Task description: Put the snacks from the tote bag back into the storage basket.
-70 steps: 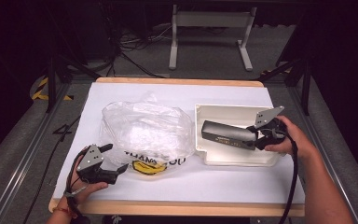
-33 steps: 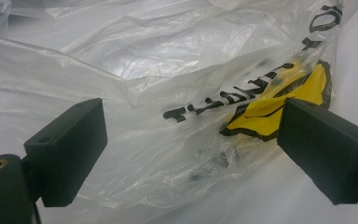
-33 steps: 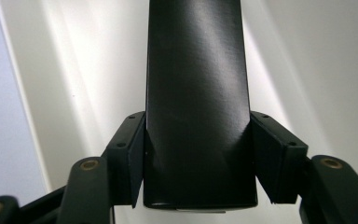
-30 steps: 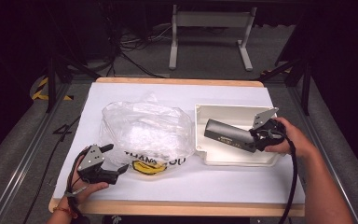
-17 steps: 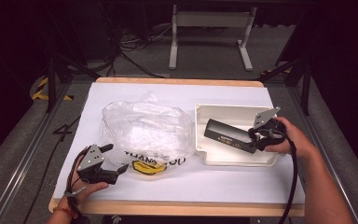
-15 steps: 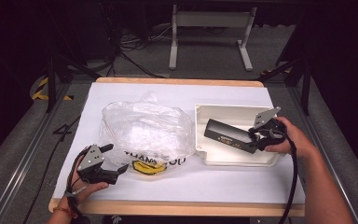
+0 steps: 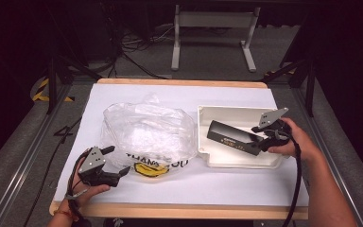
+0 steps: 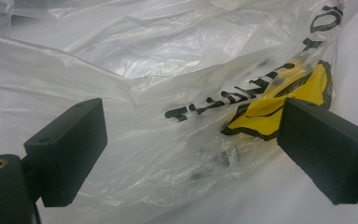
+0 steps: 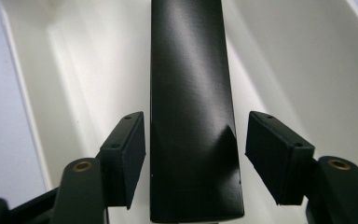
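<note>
Black carton point(image 7: 233, 138), long and narrow with small print on its side, is seen lying slantwise inside the white plastic tray point(image 7: 227, 161) at the right of the paper-covered table point(image 7: 217, 182). The right gripper point(image 7: 263, 140) is held at the carton's right end; in the right gripper view the carton point(image 9: 193, 116) runs away between the two black jaws, a narrow gap is seen on either side, and a dent marks the cardboard near the right pad point(image 9: 277, 154) (so the carton is released, not clamped). The jaws have just been opening, with the carton between them. A crumpled clear plastic bag point(image 7: 146, 135) with black lettering and a yellow emblem is spread left of the tray, just beside it. The left gripper point(image 7: 119, 162) is held at the bag's near left edge, its jaws wide apart and pointed at the film point(image 8: 177, 140), nothing being pinched.
</note>
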`<state>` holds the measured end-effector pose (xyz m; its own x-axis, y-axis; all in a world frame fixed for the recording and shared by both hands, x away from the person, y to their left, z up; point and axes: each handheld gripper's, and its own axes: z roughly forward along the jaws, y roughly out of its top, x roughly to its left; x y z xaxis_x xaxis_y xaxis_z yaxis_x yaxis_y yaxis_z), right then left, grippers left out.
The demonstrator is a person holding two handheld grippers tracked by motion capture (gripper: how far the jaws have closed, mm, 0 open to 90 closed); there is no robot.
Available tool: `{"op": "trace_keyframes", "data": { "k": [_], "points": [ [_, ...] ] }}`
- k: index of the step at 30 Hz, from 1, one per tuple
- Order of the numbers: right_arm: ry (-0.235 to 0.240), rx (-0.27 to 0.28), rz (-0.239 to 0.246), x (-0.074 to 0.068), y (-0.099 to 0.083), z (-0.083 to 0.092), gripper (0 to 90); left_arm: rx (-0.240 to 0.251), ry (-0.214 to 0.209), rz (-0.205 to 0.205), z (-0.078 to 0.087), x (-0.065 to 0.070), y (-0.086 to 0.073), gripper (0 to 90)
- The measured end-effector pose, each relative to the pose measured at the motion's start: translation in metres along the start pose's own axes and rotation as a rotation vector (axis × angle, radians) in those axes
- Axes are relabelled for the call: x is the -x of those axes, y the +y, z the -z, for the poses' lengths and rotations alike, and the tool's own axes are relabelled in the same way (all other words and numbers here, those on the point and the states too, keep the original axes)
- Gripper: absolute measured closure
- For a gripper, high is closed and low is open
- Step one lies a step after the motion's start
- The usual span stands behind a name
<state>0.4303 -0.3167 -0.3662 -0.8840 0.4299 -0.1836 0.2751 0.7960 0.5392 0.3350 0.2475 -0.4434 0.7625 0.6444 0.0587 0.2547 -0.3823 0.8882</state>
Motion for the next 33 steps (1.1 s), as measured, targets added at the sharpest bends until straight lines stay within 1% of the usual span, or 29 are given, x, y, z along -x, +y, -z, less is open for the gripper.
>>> {"op": "trace_keyframes", "data": {
  "k": [3, 4, 5, 7, 11, 13, 17, 19, 21, 23, 26, 29, 33],
  "points": [
    [0.004, 0.029, -0.016, -0.001, 0.001, 0.001, 36.0, -0.003, -0.001, -0.002, 0.0, 0.0, 0.0, 9.3],
    [0.0, 0.04, -0.029, -0.001, 0.001, 0.002, 35.7, -0.004, -0.002, -0.004, 0.0, -0.001, 0.0, 9.2],
    [-0.001, 0.044, -0.036, -0.001, 0.001, 0.003, 35.4, -0.004, -0.002, 0.003, 0.0, -0.001, -0.001, 9.2],
    [-0.007, 0.049, -0.042, -0.001, 0.002, 0.003, 34.8, -0.004, 0.001, 0.001, 0.0, -0.001, -0.001, 9.2],
    [-0.049, 0.038, -0.078, -0.003, 0.005, 0.003, 33.4, -0.01, 0.005, -0.001, 0.0, -0.003, -0.002, 9.2],
    [-0.059, 0.038, -0.088, -0.004, 0.006, 0.004, 32.9, -0.012, 0.003, -0.001, 0.0, -0.004, -0.002, 9.2],
    [-0.065, 0.052, -0.098, -0.007, 0.007, 0.006, 32.6, -0.013, 0.005, -0.001, 0.0, -0.004, -0.002, 9.2],
    [-0.082, 0.054, -0.101, -0.008, 0.008, 0.006, 31.9, -0.013, 0.004, 0.0, 0.0, -0.004, -0.003, 9.2],
    [-0.084, 0.068, -0.114, -0.009, 0.007, 0.008, 31.5, -0.012, 0.003, 0.003, 0.0, -0.004, -0.003, 9.2],
    [-0.104, 0.076, -0.129, -0.009, 0.007, 0.01, 30.9, -0.011, 0.007, 0.002, 0.0, -0.004, -0.003, 9.2],
    [-0.121, 0.096, -0.151, -0.01, 0.006, 0.013, 30.3, -0.012, 0.007, 0.001, 0.0, -0.004, -0.003, 9.2],
    [-0.141, 0.1, -0.153, -0.011, 0.005, 0.016, 30.1, -0.01, 0.006, 0.003, 0.0, -0.005, -0.003, 9.2],
    [-0.156, 0.113, -0.167, -0.014, 0.005, 0.02, 29.3, -0.006, 0.01, 0.008, 0.001, -0.005, -0.003, 9.2]
  ]
}}
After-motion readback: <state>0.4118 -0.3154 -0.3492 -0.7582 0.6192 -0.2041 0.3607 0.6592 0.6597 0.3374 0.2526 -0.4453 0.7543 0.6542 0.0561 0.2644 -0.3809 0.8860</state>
